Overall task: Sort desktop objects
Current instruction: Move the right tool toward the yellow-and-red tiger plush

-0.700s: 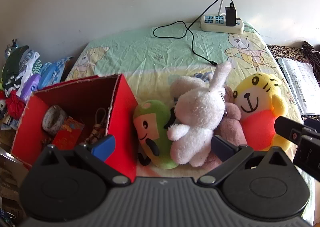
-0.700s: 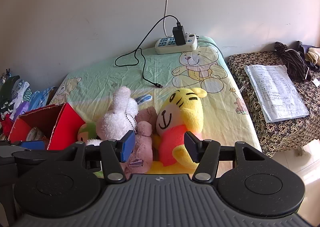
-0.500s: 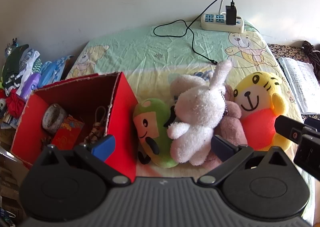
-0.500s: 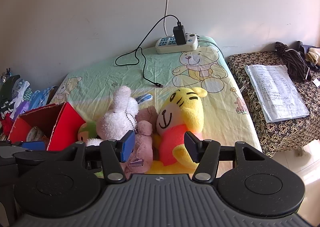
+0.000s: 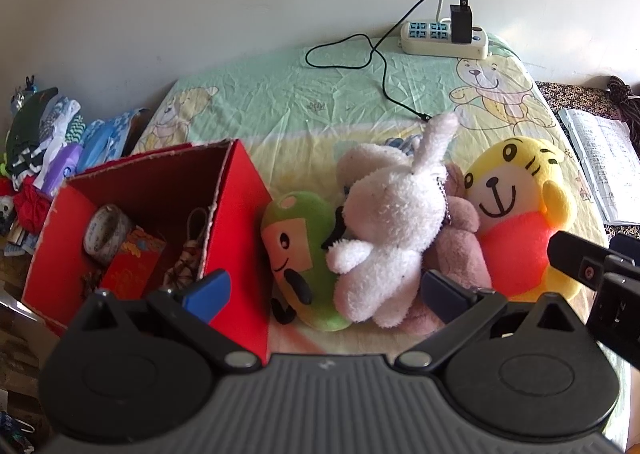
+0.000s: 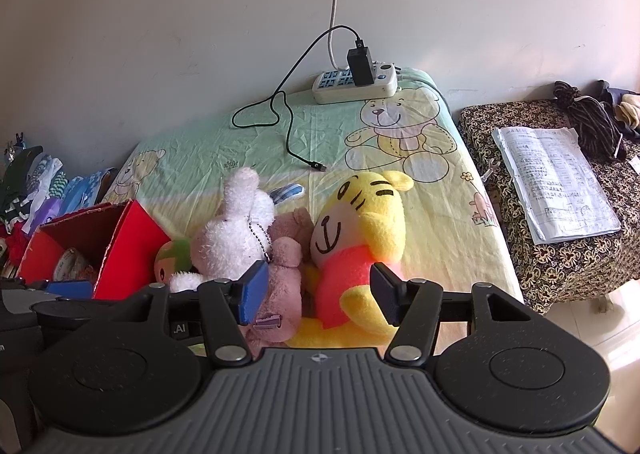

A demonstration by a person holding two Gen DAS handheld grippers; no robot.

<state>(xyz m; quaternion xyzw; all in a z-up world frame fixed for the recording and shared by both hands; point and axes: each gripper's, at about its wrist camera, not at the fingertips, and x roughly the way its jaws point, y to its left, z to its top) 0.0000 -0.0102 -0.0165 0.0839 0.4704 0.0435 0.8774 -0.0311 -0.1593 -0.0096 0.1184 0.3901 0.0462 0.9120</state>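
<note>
Four plush toys lie in a row near the table's front edge: a green one [image 5: 300,250], a white rabbit [image 5: 392,221], a small pink bear [image 5: 460,250] and a yellow tiger in red [image 5: 516,221]. My left gripper [image 5: 324,290] is open, hovering just in front of the green toy and the rabbit. My right gripper [image 6: 316,290] is open too, its fingers either side of the yellow tiger [image 6: 356,238] and pink bear [image 6: 284,266] but short of them. A red box [image 5: 236,213] at the left holds a tape roll [image 5: 106,228] and a red packet [image 5: 134,268].
A white power strip [image 5: 444,39] with a black charger and trailing cable [image 5: 380,65] sits at the back of the bear-print cloth [image 6: 360,157]. Clothes [image 5: 48,141] pile up at far left. To the right, a patterned stand [image 6: 568,254] carries papers [image 6: 552,181].
Both grippers have barely shifted; the views are almost the same and the toys have not moved.
</note>
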